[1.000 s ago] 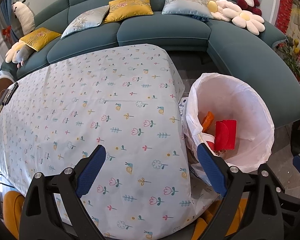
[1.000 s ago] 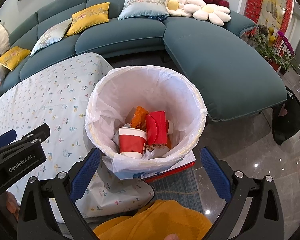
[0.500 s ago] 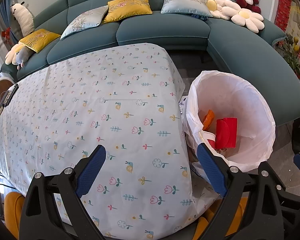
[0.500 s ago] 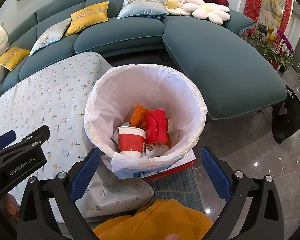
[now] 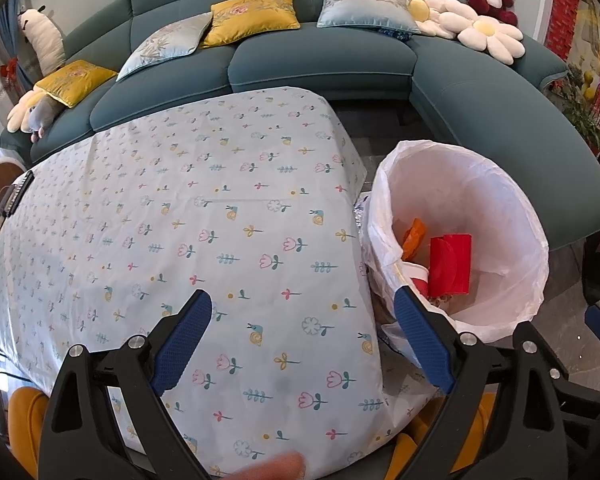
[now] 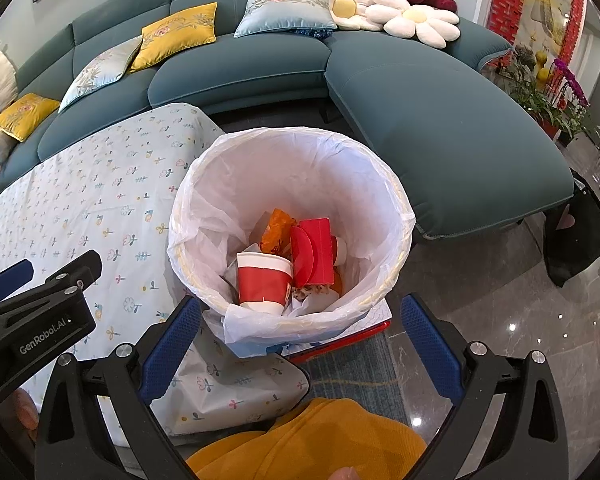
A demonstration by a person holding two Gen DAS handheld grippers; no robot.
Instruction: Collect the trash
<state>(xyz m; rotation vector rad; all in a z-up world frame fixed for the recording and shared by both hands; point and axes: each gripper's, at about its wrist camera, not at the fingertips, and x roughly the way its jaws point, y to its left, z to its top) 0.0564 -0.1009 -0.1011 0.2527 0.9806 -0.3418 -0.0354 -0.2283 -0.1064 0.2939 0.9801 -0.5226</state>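
Observation:
A bin lined with a white bag (image 6: 204, 216) stands on the floor at the table's right end; it also shows in the left wrist view (image 5: 512, 208). Inside lie a red-and-white paper cup (image 6: 262, 282), a red box (image 6: 320, 250) and an orange wrapper (image 6: 274, 230). My right gripper (image 6: 300, 326) is open and empty, just above the bin's near rim. My left gripper (image 5: 302, 332) is open and empty over the table's near right corner. The left gripper's body also shows in the right wrist view (image 6: 32, 316).
The table (image 5: 180, 208) has a flowered cloth; a dark remote (image 5: 18, 198) lies at its far left edge. A teal sofa (image 6: 440, 120) with cushions curves behind and right. Grey tile floor (image 6: 500, 300) is right of the bin. A yellow seat (image 6: 312, 444) is below.
Both views have shifted only slightly. Both grippers stay open and the bin's contents have not moved.

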